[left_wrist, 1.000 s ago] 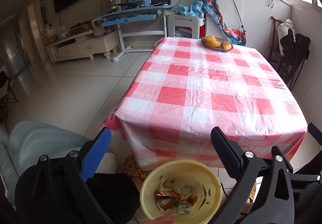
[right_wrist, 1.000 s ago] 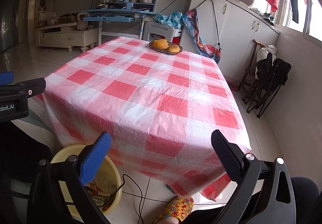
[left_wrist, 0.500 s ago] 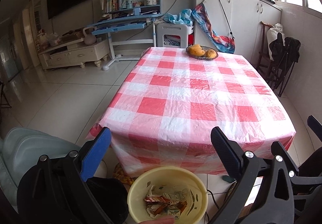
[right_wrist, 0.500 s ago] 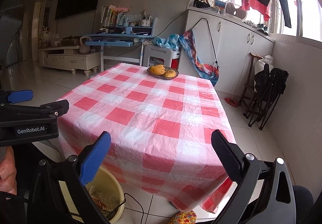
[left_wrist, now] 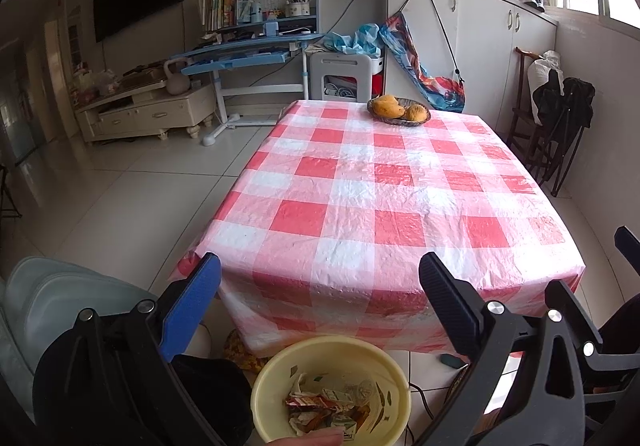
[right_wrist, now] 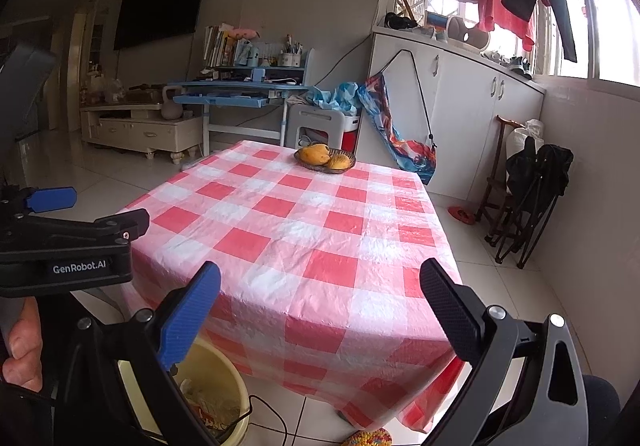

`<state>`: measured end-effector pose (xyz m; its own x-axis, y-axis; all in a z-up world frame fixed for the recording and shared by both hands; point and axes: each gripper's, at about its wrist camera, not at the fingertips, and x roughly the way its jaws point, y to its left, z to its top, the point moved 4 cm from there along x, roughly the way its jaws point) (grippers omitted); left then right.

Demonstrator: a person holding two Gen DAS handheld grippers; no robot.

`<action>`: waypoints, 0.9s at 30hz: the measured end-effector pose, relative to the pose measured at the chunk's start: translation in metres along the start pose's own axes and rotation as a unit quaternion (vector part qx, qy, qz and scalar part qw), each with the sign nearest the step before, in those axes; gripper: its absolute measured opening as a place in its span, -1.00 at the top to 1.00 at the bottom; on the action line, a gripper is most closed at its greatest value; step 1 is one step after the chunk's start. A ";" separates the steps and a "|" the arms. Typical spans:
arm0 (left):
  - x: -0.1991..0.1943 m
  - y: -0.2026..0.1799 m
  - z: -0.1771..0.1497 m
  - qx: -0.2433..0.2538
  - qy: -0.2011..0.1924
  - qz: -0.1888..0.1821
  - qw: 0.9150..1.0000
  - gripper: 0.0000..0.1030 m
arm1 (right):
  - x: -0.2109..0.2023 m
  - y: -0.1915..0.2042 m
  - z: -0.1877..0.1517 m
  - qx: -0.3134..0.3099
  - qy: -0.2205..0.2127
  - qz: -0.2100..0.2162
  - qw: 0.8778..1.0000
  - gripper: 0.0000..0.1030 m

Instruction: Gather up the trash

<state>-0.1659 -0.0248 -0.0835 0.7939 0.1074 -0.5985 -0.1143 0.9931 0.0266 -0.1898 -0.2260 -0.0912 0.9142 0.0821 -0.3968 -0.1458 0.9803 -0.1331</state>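
Yellow plastic marks where the trash has ended up: the bin (left_wrist: 331, 390) stands on the floor just in front of the near edge of the tabletop (left_wrist: 384, 201), with crumpled wrappers and small cartons (left_wrist: 324, 406) heaped in its bottom. Over the last second both cameras have lifted and tipped back, so the bin has slid toward the lower edge of each view and the whole checked cloth has come into sight. On that cloth nothing is left but a basket of yellow fruit (left_wrist: 399, 110) at the far end, which suggests that the collecting is done or nearly so, though the floor behind and beside the table is mostly hidden. The left gripper (left_wrist: 320, 286) hangs above the bin with its jaws spread wide, nothing between them and touching nothing. The right gripper (right_wrist: 320, 288) is level with the near corner of the table, its jaws equally wide apart and empty. At the left edge of the right wrist view, the left gripper's body appears, with the person's fingers (right_wrist: 22, 350) wrapped around its handle.
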 end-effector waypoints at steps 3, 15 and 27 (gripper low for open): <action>-0.001 0.000 0.001 0.000 -0.004 -0.003 1.000 -0.86 | -0.003 0.001 0.001 -0.002 -0.009 0.000 1.000 -0.85; -0.011 0.001 0.004 -0.004 -0.027 -0.015 1.000 -0.86 | -0.013 0.008 0.008 -0.012 -0.045 0.005 0.999 -0.85; -0.016 0.000 0.006 -0.007 -0.035 -0.020 0.999 -0.86 | -0.014 0.011 0.008 -0.014 -0.047 0.004 0.999 -0.85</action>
<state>-0.1751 -0.0263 -0.0691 0.8379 0.0708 -0.5411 -0.0891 0.9960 -0.0076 -0.2009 -0.2153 -0.0796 0.9440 0.1084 -0.3116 -0.1632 0.9743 -0.1555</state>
